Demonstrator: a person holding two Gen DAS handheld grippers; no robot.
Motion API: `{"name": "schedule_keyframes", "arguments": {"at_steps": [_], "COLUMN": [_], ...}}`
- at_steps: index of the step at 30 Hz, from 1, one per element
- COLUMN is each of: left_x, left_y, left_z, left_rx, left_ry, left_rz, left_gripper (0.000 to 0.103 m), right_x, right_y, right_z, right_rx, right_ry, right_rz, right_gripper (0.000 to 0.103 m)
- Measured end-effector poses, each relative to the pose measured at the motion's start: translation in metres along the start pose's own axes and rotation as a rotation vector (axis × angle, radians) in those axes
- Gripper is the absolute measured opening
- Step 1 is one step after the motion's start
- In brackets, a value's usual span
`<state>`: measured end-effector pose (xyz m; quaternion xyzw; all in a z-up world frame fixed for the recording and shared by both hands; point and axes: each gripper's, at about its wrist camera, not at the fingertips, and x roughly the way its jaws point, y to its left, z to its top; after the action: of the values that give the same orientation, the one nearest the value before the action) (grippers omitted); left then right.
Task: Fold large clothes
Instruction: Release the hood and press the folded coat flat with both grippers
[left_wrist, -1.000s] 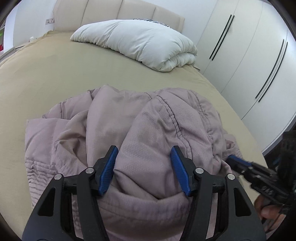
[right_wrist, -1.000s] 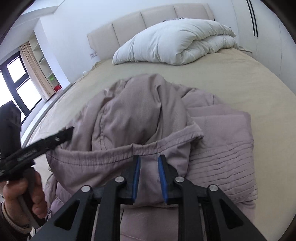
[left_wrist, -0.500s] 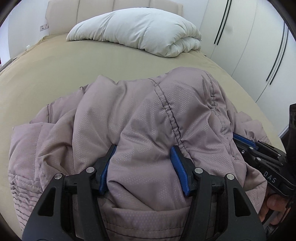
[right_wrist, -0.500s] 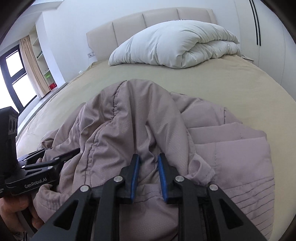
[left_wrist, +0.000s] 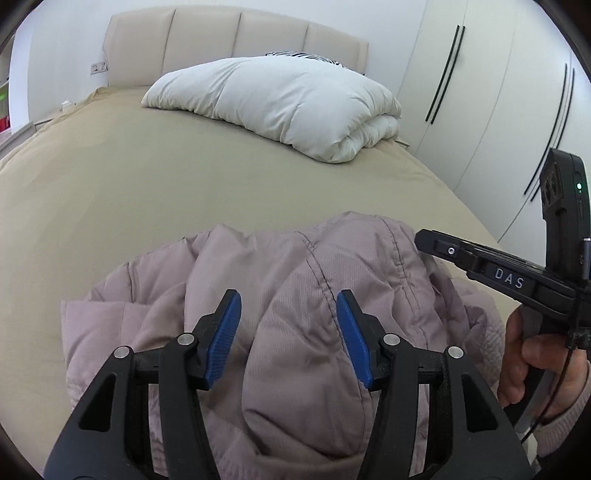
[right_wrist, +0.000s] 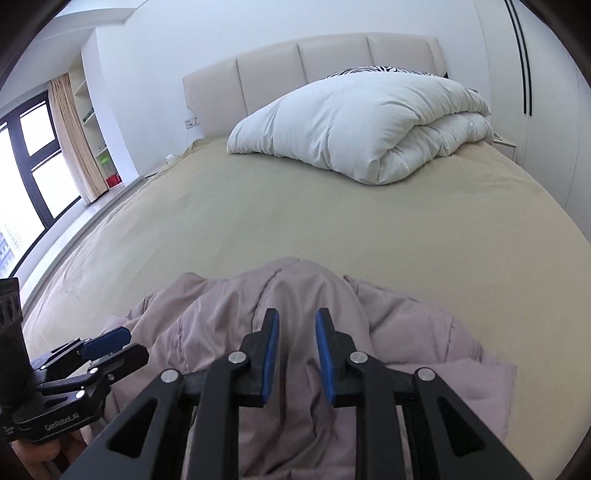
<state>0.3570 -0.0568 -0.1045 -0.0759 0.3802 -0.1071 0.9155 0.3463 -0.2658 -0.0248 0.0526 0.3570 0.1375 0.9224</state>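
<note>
A mauve puffer jacket (left_wrist: 295, 280) lies bunched on the beige bed near its front edge; it also shows in the right wrist view (right_wrist: 229, 314). My left gripper (left_wrist: 288, 314) is open, its blue pads wide apart over a raised fold of the jacket. My right gripper (right_wrist: 297, 332) has its jaws close together, with a narrow gap and a ridge of jacket fabric between them; whether it pinches the fabric is unclear. Each gripper shows in the other's view: the right one (left_wrist: 491, 266) beside the jacket, the left one (right_wrist: 92, 350) at the jacket's left edge.
The beige bed (left_wrist: 147, 184) stretches ahead. A folded white duvet (left_wrist: 280, 103) lies by the padded headboard (right_wrist: 314, 66). White wardrobe doors (left_wrist: 498, 92) stand to the right. A window and curtain (right_wrist: 44, 147) are on the left.
Both grippers have pulled back toward the front edge of the bed and risen; the jacket now fills less of each view. The left gripper stays open.
</note>
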Motion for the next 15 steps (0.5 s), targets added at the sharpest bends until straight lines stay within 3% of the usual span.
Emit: {"name": "schedule_keyframes", "arguments": {"at_steps": [3, 6, 15], "left_x": [0.040, 0.068, 0.097], "left_y": [0.009, 0.014, 0.016], "left_z": [0.004, 0.002, -0.010], "left_rx": [-0.035, -0.034, -0.034], "left_ry": [0.087, 0.108, 0.080], "left_rz": [0.000, 0.002, 0.000], "left_gripper": [0.051, 0.051, 0.053], "right_x": [0.030, 0.067, 0.084], "right_y": [-0.002, -0.004, -0.006], "right_z": [0.007, -0.007, -0.031], "right_rx": [0.034, 0.022, -0.018], "right_ry": [0.060, 0.166, 0.123], "right_rz": [0.014, -0.024, -0.062], "right_gripper": [0.023, 0.023, 0.022]}}
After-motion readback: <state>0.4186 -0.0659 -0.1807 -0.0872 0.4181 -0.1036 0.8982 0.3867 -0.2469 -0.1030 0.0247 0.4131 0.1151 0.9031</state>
